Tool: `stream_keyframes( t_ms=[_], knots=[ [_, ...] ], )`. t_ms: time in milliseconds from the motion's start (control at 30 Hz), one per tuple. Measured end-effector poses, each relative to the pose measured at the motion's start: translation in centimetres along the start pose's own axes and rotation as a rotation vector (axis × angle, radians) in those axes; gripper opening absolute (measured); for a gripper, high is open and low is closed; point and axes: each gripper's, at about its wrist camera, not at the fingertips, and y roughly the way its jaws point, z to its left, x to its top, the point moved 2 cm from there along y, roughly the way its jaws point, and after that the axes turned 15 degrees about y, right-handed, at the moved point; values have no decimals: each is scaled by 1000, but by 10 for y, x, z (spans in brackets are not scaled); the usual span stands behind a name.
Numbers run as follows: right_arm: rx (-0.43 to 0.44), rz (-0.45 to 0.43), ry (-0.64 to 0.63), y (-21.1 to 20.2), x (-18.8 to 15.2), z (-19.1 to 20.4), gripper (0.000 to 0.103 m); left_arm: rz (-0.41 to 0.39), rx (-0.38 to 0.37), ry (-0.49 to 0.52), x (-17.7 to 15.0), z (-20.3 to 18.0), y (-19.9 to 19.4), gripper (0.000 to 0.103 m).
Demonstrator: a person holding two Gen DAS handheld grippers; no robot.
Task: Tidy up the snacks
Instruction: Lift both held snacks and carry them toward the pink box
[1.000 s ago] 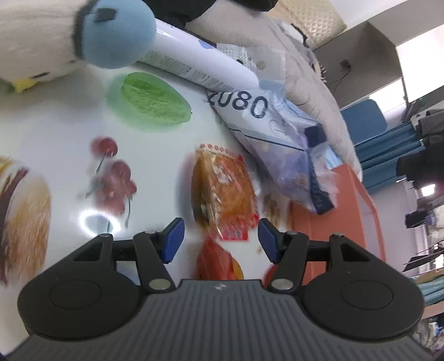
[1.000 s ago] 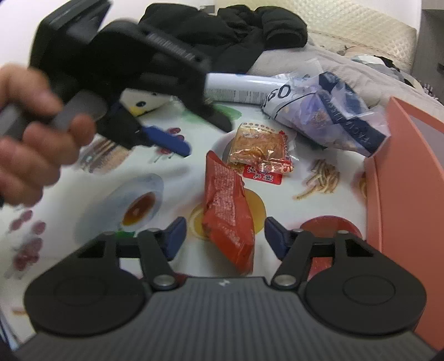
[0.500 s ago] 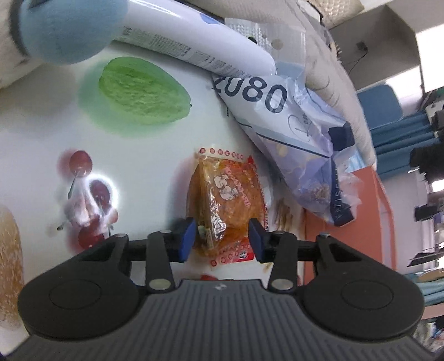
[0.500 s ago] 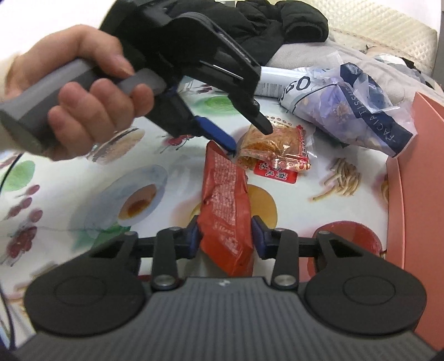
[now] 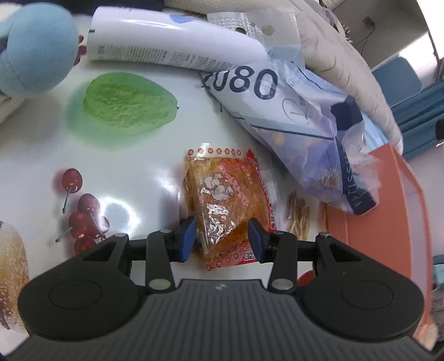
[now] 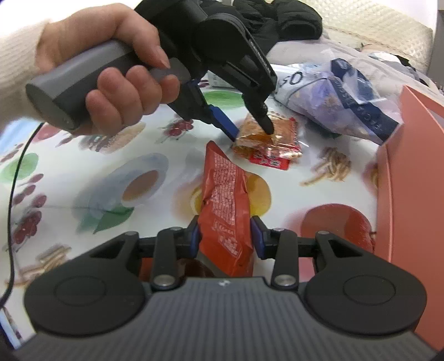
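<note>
My left gripper is shut on a small orange snack packet that rests on the printed tablecloth; both blue pads press its near end. It also shows in the right wrist view, with the left gripper on it. My right gripper is shut on a red snack bag lying lengthwise between its fingers on the table. A salmon-coloured tray stands to the right, and its edge shows in the left wrist view.
A large blue-and-white bag marked 2080 lies beyond the orange packet, also seen in the right wrist view. A white tube and a blue plush toy lie at the back. Black clothing is behind.
Both grippers moved forward and closed: the left onto the orange packet, the right onto the red bag. The left hand came down toward the table.
</note>
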Motion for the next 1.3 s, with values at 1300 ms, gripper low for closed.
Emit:
stream_keyframes(
  t_ms=[1300],
  knots=[
    [-71,11,164,-96,-62,22,35,-145,203,75,-153,-57,-141,12]
  ],
)
